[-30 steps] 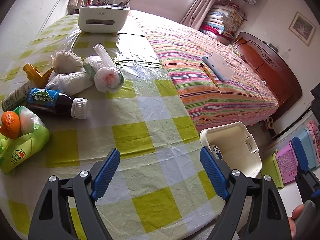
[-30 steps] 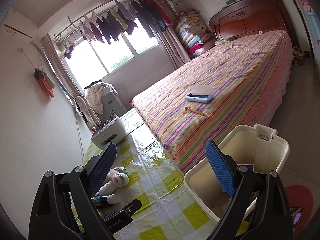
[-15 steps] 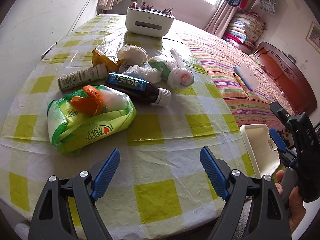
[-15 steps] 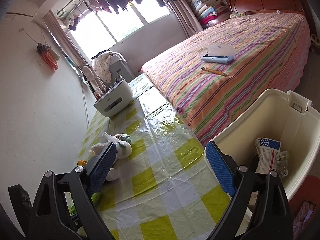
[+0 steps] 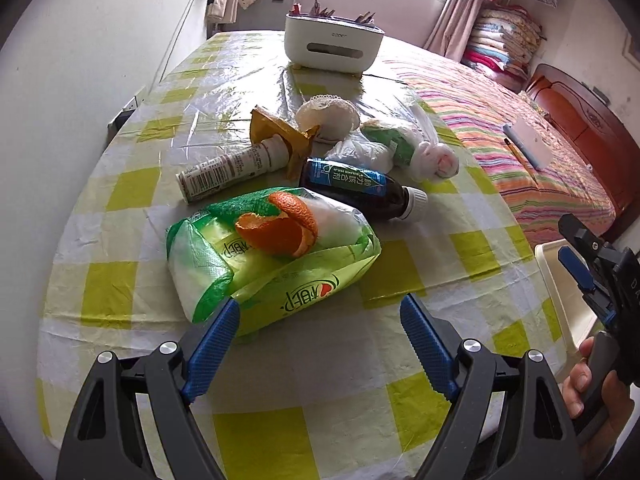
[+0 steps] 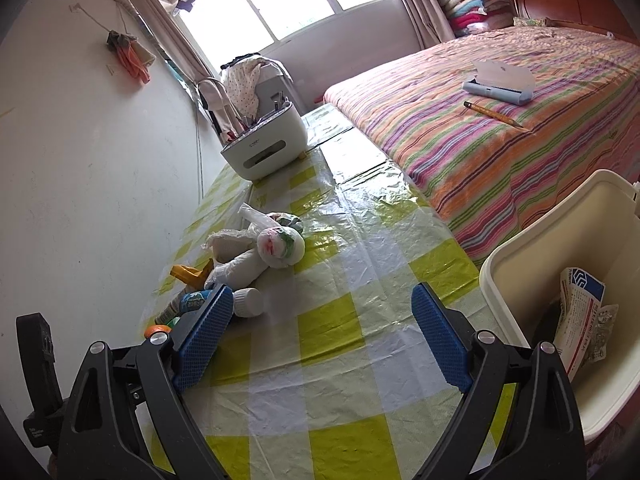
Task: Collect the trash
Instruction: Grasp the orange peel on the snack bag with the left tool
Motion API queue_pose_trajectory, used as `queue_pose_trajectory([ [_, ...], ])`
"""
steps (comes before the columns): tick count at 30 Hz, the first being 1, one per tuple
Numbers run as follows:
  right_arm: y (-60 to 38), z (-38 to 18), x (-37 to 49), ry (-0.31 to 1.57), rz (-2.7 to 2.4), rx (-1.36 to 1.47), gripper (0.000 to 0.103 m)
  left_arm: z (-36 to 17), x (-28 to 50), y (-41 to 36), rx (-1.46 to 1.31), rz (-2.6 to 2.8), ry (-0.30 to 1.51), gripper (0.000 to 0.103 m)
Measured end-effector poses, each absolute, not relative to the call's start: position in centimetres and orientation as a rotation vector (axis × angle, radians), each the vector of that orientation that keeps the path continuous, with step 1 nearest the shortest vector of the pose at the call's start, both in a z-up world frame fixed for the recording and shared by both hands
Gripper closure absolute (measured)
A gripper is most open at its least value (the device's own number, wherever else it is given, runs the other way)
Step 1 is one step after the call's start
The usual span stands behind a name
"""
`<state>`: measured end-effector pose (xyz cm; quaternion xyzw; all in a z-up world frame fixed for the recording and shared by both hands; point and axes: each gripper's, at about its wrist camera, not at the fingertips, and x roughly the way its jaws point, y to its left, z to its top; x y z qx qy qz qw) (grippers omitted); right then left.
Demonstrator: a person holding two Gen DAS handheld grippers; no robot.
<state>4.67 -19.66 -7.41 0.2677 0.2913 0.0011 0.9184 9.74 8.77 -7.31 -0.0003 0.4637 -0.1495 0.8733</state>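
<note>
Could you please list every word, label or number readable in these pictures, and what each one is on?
"D A": white letters on the right gripper.
Dark bottle: blue label with white characters, too distorted to read.
Green bag: red-and-green logo, unreadable.
White organizer box: small grey brand word, blurred.
Pale bottle: barcode, digits illegible.

Daylight pours in from the window (image 6: 296, 4) at the top of my right view, blown out to white. It throws glare across the plastic tablecloth (image 6: 352, 184) in mid-frame. Both pictures are bright and sharp, with soft shadows. The fisheye bends everything at the edges, and the corners go black.
</note>
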Motion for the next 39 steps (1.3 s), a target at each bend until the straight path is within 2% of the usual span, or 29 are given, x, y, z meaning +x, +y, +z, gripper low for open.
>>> queue_pose_trajectory([
  [3,-19.9,-7.6,4.6,0.594,-0.003,0.557,0.014,-6.9,10.7,8.4,0.030,-0.358,0.962,0.023],
  [7,-20.0,-7.9,4.5,0.592,0.000,0.566,0.014,-6.3,11.7,9.5,-0.101,-0.361,0.968,0.023],
  [18,-20.0,-8.0,4.4,0.578,0.035,0.575,0.014,-7.0,14.5,9.0,-0.181,-0.169,0.969,0.023],
  [20,-20.0,-7.9,4.4,0.576,0.036,0.576,0.014,-7.2,14.9,9.1,-0.198,-0.152,0.974,0.030],
  [22,-20.0,-7.9,4.5,0.576,0.041,0.576,0.014,-7.7,15.4,9.3,-0.214,-0.133,1.001,0.056],
  [23,-20.0,-7.9,4.6,0.577,0.045,0.577,0.014,-7.9,15.6,9.5,-0.235,-0.137,1.013,0.063],
  [30,-19.4,-6.6,5.9,0.565,0.075,0.541,0.014,-7.6,15.2,10.3,-0.274,-0.156,0.978,0.073],
  [39,-17.4,-5.9,12.1,0.616,0.096,0.404,0.014,-4.9,11.7,10.1,-0.269,-0.197,0.864,0.073],
])
